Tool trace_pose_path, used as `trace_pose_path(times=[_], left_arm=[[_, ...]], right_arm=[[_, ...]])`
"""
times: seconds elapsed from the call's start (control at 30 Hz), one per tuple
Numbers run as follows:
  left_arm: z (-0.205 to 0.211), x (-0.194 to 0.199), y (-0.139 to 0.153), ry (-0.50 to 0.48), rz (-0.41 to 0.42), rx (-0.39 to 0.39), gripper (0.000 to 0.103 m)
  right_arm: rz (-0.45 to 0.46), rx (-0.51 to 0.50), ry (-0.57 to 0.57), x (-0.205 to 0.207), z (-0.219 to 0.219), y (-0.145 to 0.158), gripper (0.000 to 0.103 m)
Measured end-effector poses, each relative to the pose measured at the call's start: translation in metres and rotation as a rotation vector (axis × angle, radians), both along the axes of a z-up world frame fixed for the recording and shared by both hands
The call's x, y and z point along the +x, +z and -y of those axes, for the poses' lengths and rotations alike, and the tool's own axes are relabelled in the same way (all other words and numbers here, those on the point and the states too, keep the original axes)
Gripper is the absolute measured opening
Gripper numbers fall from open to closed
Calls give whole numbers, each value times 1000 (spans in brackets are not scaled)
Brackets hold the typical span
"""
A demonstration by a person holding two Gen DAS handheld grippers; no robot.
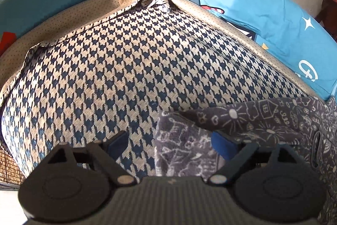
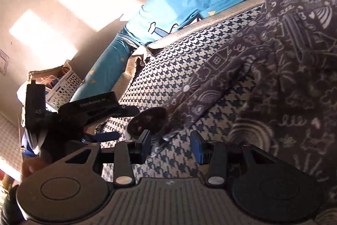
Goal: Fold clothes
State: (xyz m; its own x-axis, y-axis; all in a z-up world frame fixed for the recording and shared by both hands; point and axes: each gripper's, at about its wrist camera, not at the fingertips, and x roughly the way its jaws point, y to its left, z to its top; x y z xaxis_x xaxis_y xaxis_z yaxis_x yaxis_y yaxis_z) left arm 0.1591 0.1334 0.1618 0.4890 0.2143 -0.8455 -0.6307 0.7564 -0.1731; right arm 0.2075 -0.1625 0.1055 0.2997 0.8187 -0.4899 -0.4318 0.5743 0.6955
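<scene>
**Grey patterned garment lies loose on the houndstooth cushion, both claws spread**

The dark grey fleece garment with white doodle print (image 2: 284, 60) is spread over the right part of a cushion covered in navy-and-cream houndstooth fabric (image 1: 130, 69). One sleeve-like end runs out across the houndstooth surface toward the left gripper (image 1: 170, 144).

That left gripper hangs over the cushion with its jaws spread wide. A folded edge of the garment (image 1: 183, 140) sits between its blue pads, nearer the right one, but neither pad presses on it.

The right gripper (image 2: 171, 149) points low across the cushion, its jaws partly apart. Only the fuzzy tip of the sleeve end reaches the gap between its blue pads (image 2: 198, 147); nothing is pinched.

Behind the cushion stand bright blue pillows with white stars and cartoon print (image 1: 263, 14). A white perforated plastic basket (image 2: 65, 85) sits on the sunlit floor beyond.
</scene>
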Motion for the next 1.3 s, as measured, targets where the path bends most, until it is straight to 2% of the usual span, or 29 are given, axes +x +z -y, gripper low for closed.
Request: trace_pose_path(times=[0.13,0.3,0.5,0.63,0.8,0.83,0.9,0.93,1.0,1.13,1.3], left_arm=[[-6,-2,-1,21,-10,-12,91],[-14,-10,8,78,7,5,93],[-16,-9,13,117,19,15,93],[-12,-7,15,121,27,25,93],[-8,-4,17,116,25,57,96],[-8,-4,17,115,23,59,96],[-7,-3,16,112,20,58,96],[-6,-3,16,109,22,58,96],[-4,-2,16,104,24,57,96],[2,1,16,92,29,59,96],[16,8,16,63,44,50,96]], right_arm=[[-48,68,26,-2,-18,-6,55],[-46,79,85,-9,-43,-11,62],[-62,103,96,-13,-64,-13,71],[-68,77,73,-11,-77,-18,72],[-29,43,29,-3,-86,-19,71],[-21,36,20,-1,-87,-19,69],[-21,24,7,3,-89,-22,46],[-25,19,3,5,-89,-24,41],[-27,6,-1,8,-87,-26,11],[14,22,-39,16,-74,-14,11],[58,71,-140,38,-42,9,10]])
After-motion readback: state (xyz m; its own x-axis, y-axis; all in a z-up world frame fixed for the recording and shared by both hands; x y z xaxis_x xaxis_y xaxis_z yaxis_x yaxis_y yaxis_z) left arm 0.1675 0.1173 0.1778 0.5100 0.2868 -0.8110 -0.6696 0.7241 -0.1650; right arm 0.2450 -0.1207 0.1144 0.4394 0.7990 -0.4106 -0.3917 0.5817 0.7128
